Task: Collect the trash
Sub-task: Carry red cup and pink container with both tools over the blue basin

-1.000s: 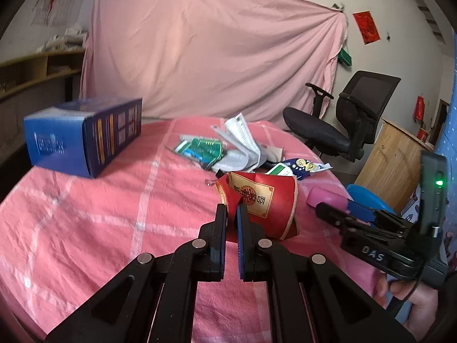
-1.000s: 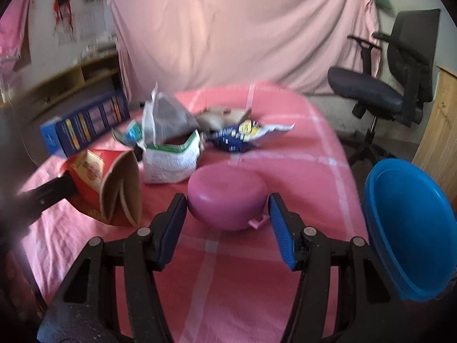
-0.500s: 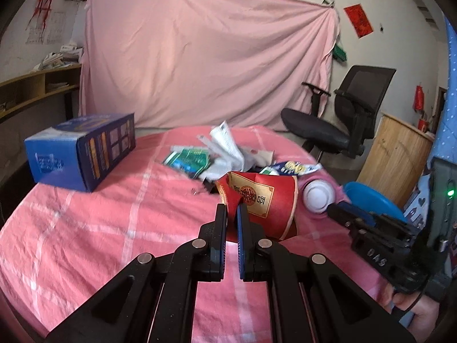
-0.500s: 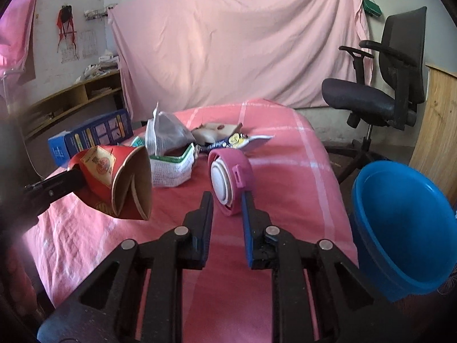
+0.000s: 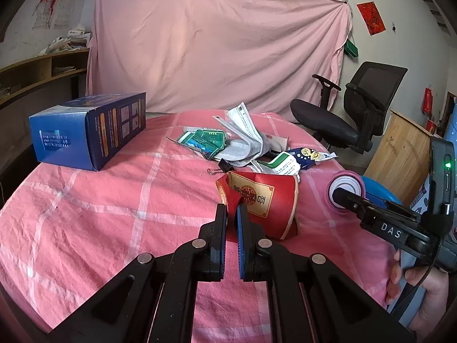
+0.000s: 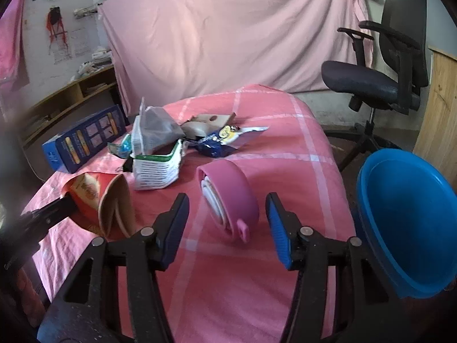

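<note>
My left gripper is shut on the rim of a crushed red paper cup, held just above the pink checked tablecloth; the cup also shows in the right wrist view. My right gripper is open, its jaws wide apart on either side of a pink round lidded container that stands on its edge on the cloth. That container also shows in the left wrist view. A pile of wrappers and paper trash lies mid-table. A blue plastic basin sits at the table's right edge.
A blue cardboard box stands at the table's left. A black office chair is behind the table on the right, with a wooden cabinet beside it. A pink sheet hangs across the back wall.
My right gripper was shut on the pink container half a second ago; now it has opened and the container stands free between the jaws. My left gripper keeps hold of the red cup.
</note>
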{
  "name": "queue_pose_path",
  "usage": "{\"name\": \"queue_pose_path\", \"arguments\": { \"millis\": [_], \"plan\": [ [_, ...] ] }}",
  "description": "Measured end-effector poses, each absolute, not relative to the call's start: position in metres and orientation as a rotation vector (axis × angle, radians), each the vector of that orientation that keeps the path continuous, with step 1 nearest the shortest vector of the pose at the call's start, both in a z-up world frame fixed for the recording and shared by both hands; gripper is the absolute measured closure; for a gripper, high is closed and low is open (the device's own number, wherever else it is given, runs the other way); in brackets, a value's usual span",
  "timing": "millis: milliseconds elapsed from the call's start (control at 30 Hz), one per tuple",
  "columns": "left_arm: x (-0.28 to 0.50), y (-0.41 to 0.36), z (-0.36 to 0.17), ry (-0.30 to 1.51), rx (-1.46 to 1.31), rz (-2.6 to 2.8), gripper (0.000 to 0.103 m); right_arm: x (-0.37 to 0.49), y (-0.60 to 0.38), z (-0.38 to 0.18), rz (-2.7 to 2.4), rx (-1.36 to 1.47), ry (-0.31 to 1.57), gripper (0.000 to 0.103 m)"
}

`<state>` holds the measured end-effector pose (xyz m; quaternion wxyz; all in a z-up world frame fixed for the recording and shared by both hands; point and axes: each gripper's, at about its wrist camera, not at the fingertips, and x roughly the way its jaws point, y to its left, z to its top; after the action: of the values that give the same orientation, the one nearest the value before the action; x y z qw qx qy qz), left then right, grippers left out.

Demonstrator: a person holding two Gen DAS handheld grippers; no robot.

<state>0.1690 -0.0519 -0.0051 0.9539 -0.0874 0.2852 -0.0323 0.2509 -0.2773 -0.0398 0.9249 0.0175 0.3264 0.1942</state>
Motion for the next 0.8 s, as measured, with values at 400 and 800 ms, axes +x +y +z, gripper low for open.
{"name": "queue_pose_path", "arguments": {
  "millis": [400,800],
  "plan": [
    [0.166,-0.065,0.011,0.523,-0.169,-0.077,0.098,0.221,-0.288,-0.021,0.402,0.064,0.475,0.052],
    [0.195,-0.14,0.071,0.3,-0.076,-0.247,0.098,0.174,-0.359,0.041,0.075,0.104,0.075,0.052]
  ]
}}
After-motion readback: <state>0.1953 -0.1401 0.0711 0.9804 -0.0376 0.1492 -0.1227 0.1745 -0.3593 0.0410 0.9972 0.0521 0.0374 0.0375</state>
